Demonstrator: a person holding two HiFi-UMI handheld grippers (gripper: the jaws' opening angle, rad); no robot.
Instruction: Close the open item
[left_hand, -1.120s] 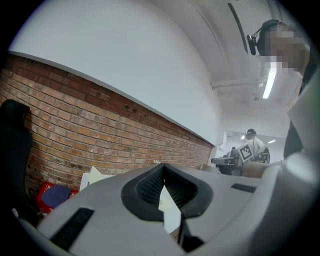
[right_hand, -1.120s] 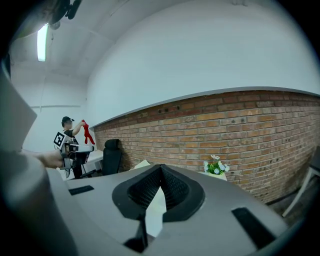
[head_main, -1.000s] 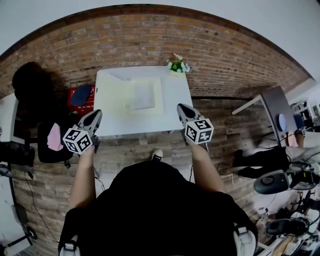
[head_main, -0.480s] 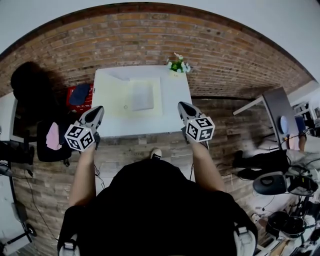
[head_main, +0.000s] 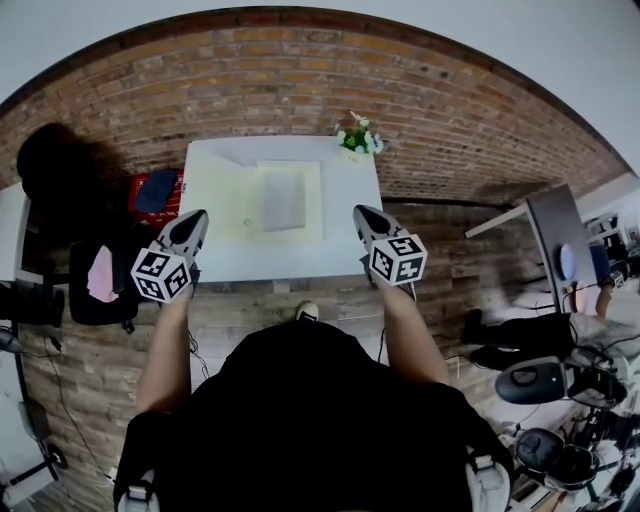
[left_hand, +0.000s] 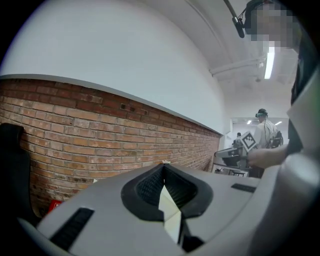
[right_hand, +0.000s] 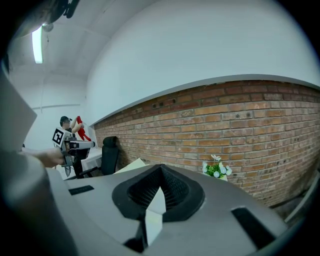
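The open item, a pale cream box (head_main: 283, 198) with its flaps spread, lies flat on the white table (head_main: 270, 258), about midway across it and toward the far side, with one flap raised at its far left corner. It sits ahead of both tools and between their lines, touching neither. The left tool (head_main: 196, 216) hovers at the table's near left edge, its tip pointing toward the box's near left corner. The right tool (head_main: 361, 212) hangs over the near right part of the table, just off the box's right side. In the left gripper view the left tool's jaws meet at their tips with nothing gripped. The right gripper view shows the same of the right tool: jaws together, empty, with a cream flap of the box poking up just left of their tips. A small pot of white flowers (head_main: 357, 138) stands at the table's far right corner, beyond the box. A black chair (head_main: 60, 170) and a red crate (head_main: 155, 195) stand off the table's left side, against a brick wall (right_hand: 240, 125).
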